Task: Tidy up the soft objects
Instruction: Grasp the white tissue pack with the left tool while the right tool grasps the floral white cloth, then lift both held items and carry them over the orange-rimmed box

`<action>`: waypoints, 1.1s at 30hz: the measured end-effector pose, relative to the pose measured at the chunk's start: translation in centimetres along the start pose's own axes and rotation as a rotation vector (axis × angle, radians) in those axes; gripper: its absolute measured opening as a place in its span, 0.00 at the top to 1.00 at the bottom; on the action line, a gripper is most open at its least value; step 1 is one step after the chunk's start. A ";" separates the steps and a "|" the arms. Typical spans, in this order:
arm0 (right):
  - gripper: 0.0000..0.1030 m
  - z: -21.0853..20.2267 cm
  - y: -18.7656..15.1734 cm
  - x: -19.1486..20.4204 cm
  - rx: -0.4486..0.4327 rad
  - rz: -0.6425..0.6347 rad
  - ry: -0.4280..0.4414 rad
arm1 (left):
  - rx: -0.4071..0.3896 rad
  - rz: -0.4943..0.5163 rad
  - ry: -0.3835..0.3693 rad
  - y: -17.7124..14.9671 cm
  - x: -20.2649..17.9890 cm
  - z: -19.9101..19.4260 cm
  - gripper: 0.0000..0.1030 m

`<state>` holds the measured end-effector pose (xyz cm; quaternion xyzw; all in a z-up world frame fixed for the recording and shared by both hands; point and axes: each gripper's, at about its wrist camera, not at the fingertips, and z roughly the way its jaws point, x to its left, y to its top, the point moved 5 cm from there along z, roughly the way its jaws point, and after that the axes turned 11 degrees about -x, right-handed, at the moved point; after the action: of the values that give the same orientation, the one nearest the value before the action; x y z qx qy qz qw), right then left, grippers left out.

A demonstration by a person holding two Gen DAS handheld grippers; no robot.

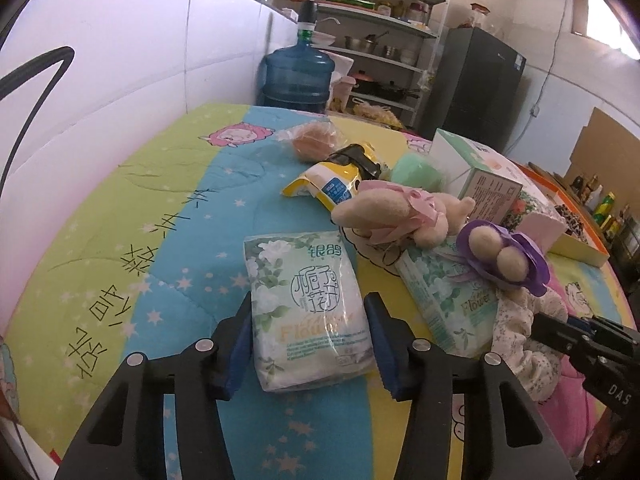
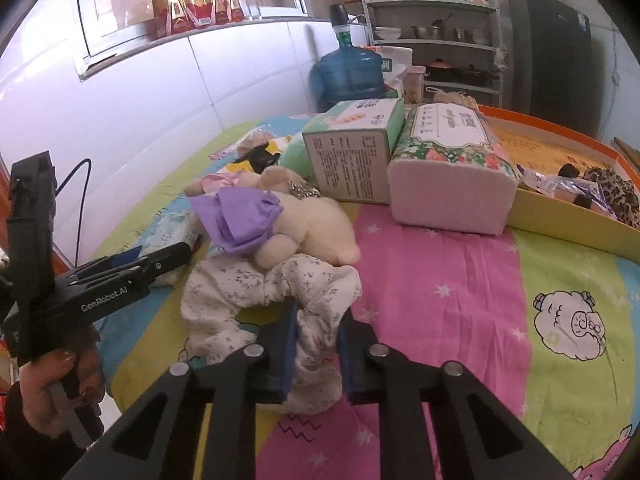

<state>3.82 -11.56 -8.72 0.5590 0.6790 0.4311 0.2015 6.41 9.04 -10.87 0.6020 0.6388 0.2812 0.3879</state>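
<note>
Tissue pack (image 1: 308, 312) lies flat on your quilt (image 1: 180, 216), long axis running away from you, its near end between your left gripper (image 1: 308, 344) pads, which press its sides. Its print reads "Flower" under Chinese characters. Your right gripper (image 2: 316, 344) is pinched onto the floral cloth (image 2: 272, 292), whose near folds hide behind the fingers. "GenRobot.AI" shows on the left tool; the smaller print on the pack is too fine to read.
</note>
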 end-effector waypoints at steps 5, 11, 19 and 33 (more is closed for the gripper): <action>0.83 -0.7 0.4 -0.4 -0.019 0.006 -0.011 | -0.022 0.004 0.001 0.5 -0.2 -0.8 0.48; 0.83 -1.7 1.2 -1.1 -0.054 -0.001 -0.042 | -0.062 0.021 -0.005 1.7 -1.0 -2.1 0.48; 0.83 -3.5 2.3 -1.4 -0.111 -0.021 -0.081 | -0.112 0.067 -0.034 3.7 -3.2 -3.6 0.48; 0.83 -6.8 5.0 -5.1 -0.216 0.011 -0.169 | -0.171 0.155 -0.130 6.9 -9.7 -4.1 0.48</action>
<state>3.13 -18.72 -2.05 0.5722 0.6059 0.4542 0.3148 6.51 0.69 -1.44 0.6313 0.5376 0.3243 0.4553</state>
